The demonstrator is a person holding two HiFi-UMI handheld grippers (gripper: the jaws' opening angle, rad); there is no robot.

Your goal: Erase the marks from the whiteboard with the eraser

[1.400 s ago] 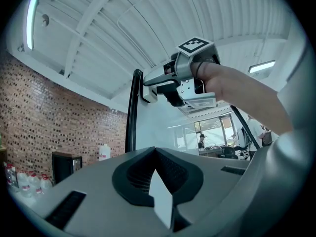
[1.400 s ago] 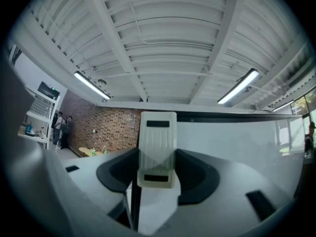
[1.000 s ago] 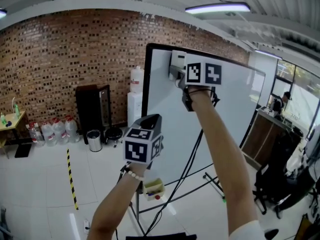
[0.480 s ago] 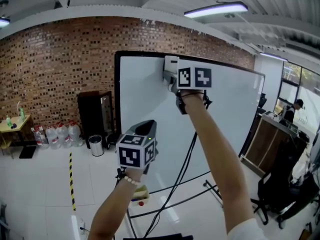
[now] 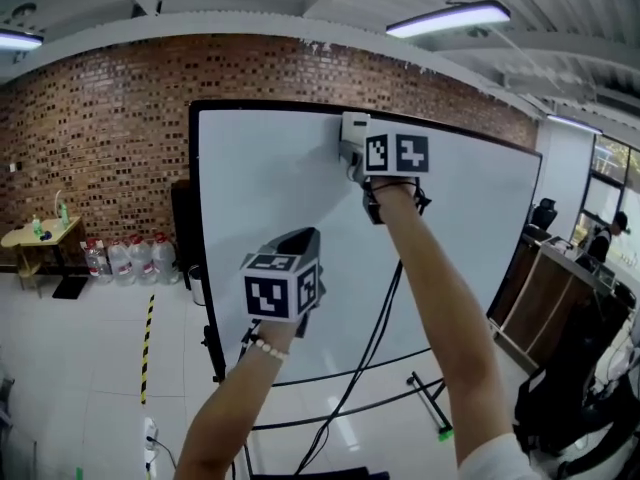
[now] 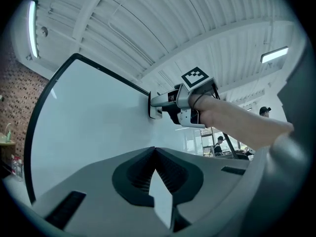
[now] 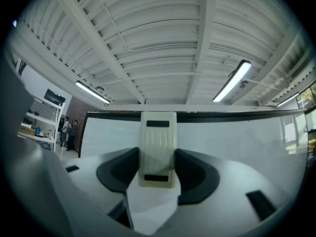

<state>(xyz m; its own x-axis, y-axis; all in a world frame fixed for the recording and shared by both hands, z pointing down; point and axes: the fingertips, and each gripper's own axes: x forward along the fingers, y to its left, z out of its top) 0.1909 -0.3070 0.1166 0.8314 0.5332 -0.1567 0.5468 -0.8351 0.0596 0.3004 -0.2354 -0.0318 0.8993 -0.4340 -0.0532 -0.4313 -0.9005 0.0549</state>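
Right claw (image 7: pixel 157 168) is clenched on the cream ribbed rectangular plastic eraser (image 7: pixel 158 147), jaws pinching its two long sides, eraser upright between them. The eraser is against the face of the large white black-framed whiteboard (image 5: pixel 270 198), right at the board's top edge, roughly midway along it, just under the black frame. In the left gripper view its pad side lies flat to the surface and looks to be touching. Left claw (image 5: pixel 298 243) is closed on nothing, jaw tips together. It is held lower in front of the board's left half, apart from it, not involved. No marks readable on the board in any view; the surface looks plain white, though glare makes faint ink hard to rule out. Step in hand, as I judge it: wiping along the top strip. To do it well, hold the pad flat, not tipped on one edge, so the whole face sweeps. Push evenly into the board with a firm pinch so the eraser doesn't slip or twist in the jaws. Use overlapping straight passes from the top edge down, reaching the corners and frame line where ink hides. The arm is stretched high, so pressure is likely weak up there, with a risk of skipped streaks. Best to have the left claw clear of the wiped area.
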